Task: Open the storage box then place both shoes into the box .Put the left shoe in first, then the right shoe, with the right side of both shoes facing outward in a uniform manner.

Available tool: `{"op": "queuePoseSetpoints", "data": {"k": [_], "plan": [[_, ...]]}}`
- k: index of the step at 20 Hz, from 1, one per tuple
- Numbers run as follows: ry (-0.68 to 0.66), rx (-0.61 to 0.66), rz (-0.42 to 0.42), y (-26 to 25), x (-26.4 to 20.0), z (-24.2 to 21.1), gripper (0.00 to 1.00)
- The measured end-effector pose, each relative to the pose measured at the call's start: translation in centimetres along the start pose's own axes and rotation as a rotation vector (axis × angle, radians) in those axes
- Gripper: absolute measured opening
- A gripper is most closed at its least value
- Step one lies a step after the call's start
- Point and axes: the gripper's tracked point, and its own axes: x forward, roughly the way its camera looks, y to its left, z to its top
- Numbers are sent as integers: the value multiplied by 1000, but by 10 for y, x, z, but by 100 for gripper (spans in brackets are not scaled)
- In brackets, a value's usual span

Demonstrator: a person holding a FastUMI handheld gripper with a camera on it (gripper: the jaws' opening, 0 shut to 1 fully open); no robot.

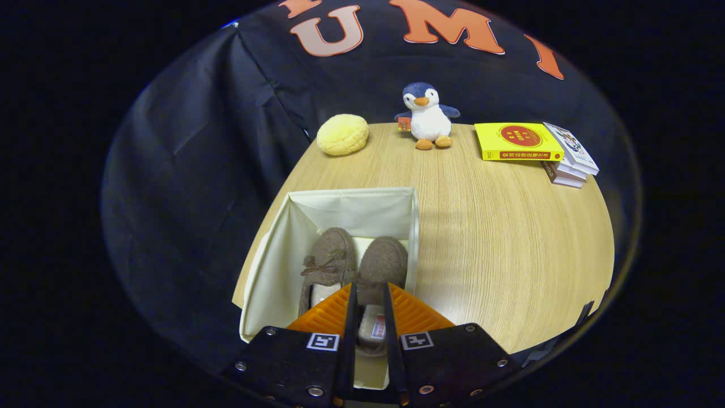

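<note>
An open cream fabric storage box (351,211) stands near the front left of the wooden table (498,238). Two brown fuzzy slippers lie side by side inside it, toes pointing away from me. The left slipper (329,258) has a small bow on top. The right slipper (386,259) sits between my fingers, its heel opening and insole showing in the narrow gap. My gripper (369,287) reaches down into the box, its fingers drawn close together on the rear of that right slipper.
A yellow round cushion (342,134) and a plush penguin (428,116) stand at the table's far edge. A yellow book (516,141) lies beside a small stack of books (569,156) at the far right. Black cloth hangs behind and to the left.
</note>
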Motion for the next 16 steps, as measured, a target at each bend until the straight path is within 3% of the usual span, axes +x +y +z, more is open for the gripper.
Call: {"op": "queuePoseSetpoints", "data": {"k": [2, 7, 16], "plan": [[-58, 2, 26, -10, -18, 16, 28], [-234, 3, -4, -64, -68, 54, 32], [-566, -44, -48, -162, -179, 103, 67]]}}
